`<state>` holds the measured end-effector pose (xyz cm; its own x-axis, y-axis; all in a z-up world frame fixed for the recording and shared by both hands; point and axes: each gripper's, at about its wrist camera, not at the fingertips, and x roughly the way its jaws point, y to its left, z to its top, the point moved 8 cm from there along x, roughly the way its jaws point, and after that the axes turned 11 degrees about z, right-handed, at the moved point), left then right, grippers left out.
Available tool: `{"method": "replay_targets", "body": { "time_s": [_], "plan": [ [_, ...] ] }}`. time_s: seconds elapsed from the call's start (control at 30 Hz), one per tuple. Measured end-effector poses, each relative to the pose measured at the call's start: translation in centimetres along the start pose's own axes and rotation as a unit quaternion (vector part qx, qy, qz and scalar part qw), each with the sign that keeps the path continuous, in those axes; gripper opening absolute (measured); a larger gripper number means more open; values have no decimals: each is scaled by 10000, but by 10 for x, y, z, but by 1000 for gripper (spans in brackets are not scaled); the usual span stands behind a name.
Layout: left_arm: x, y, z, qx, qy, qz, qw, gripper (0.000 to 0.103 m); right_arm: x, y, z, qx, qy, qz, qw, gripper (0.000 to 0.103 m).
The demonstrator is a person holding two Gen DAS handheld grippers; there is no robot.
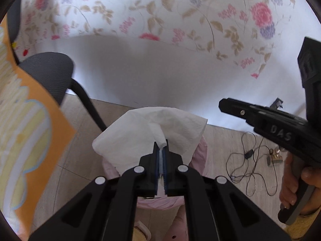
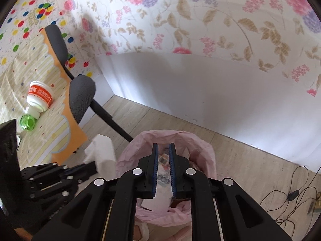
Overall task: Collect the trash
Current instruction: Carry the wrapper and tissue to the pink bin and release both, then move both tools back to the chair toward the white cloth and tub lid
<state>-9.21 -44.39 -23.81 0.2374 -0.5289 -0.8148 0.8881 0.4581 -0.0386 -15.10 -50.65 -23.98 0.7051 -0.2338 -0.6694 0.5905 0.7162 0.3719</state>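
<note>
My left gripper [image 1: 162,147] is shut on a white paper tissue [image 1: 148,132] and holds it above a bin lined with a pink bag [image 1: 200,150]. In the right wrist view the same tissue [image 2: 101,152] hangs from the left gripper [image 2: 93,165] just left of the pink bag's rim [image 2: 128,154]. My right gripper [image 2: 163,147] is open with a narrow gap and empty, directly above the bin's mouth. Wrappers and paper [image 2: 162,178] lie inside the bag. The right gripper [image 1: 222,103] also shows at the right of the left wrist view.
A table with a yellow and orange cloth [image 2: 66,124] stands at the left, holding a white and orange jar [image 2: 39,97] and a green bottle [image 2: 28,122]. A black chair [image 2: 80,98] is beside it. Black cables [image 2: 295,196] lie on the wooden floor at right.
</note>
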Motion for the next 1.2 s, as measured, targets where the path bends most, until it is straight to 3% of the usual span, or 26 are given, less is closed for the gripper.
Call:
{"method": "replay_targets", "body": {
  "time_s": [0.07, 0.27, 0.4, 0.63, 0.77, 1.0, 1.2],
  "plan": [
    [10, -7, -2, 72, 133, -128, 9998, 5, 0, -6, -1, 61, 4, -26, 10000, 14],
    [30, -10, -12, 142, 377, -189, 9990, 31, 1, -17, -5, 169, 42, -92, 9998, 14],
    [28, 1, -12, 28, 333, -14, 9994, 31, 5, -15, -9, 143, 93, -78, 9998, 14],
    [0, 36, -8, -453, -127, 441, 9979, 31, 24, 4, -25, -92, 351, -34, 9993, 14],
    [-30, 58, -1, -641, -453, 677, 9946, 31, 17, 27, -15, -356, 244, 59, 9991, 14],
    [-95, 130, -11, -1199, -811, 1413, 9793, 34, 15, 97, 6, -1111, 70, 523, 9924, 14],
    [-142, 200, -45, -1906, -815, 2040, 9568, 34, 30, 175, 6, -1781, 196, 1048, 9782, 14]
  ]
}}
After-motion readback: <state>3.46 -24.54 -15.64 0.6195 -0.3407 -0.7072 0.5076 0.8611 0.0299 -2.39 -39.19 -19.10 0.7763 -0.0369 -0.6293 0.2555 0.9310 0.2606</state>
